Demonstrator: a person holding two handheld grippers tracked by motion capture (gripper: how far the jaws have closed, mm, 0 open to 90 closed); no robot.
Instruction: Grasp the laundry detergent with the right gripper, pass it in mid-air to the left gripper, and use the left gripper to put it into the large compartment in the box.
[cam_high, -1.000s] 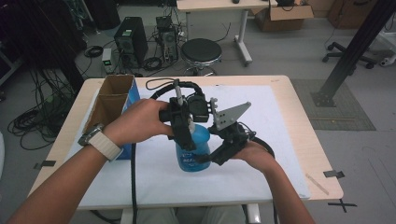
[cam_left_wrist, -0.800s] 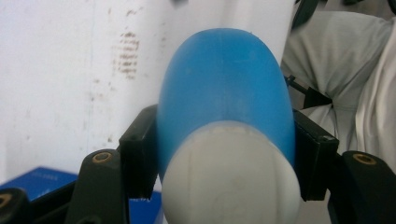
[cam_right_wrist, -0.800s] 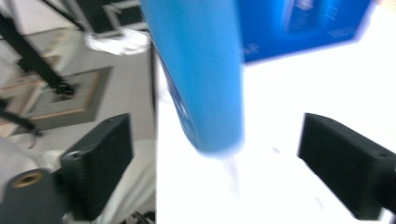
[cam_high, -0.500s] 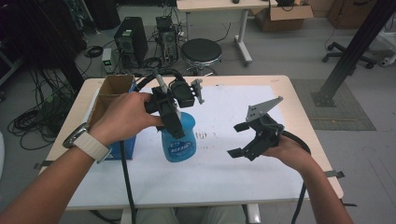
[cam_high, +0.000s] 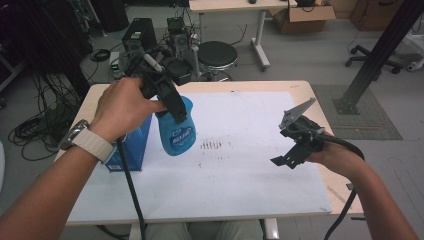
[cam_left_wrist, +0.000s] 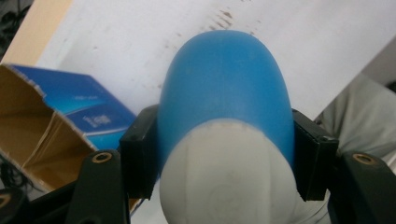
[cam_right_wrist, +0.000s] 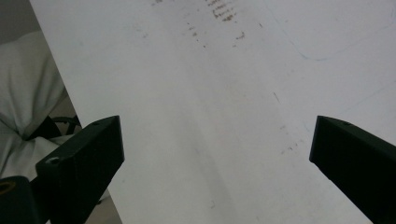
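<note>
Right gripper (cam_high: 292, 150): jaws released wide, having just opened, nothing between them; above the white sheet (cam_high: 250, 165) at the bench's (cam_high: 310, 90) right side.
Left gripper (cam_high: 167, 102): jaws clenched on the blue bottle (cam_high: 176, 132), one pad on each flank.
Blue bottle: lifted off the bench, tilted, just beside the blue carton (cam_high: 132, 150).
Gap: grippers well apart.

You're lifting the bottle (cam_high: 176, 131), its white label too blurred to read; the box's (cam_left_wrist: 88, 115) print isn't reading either.
</note>
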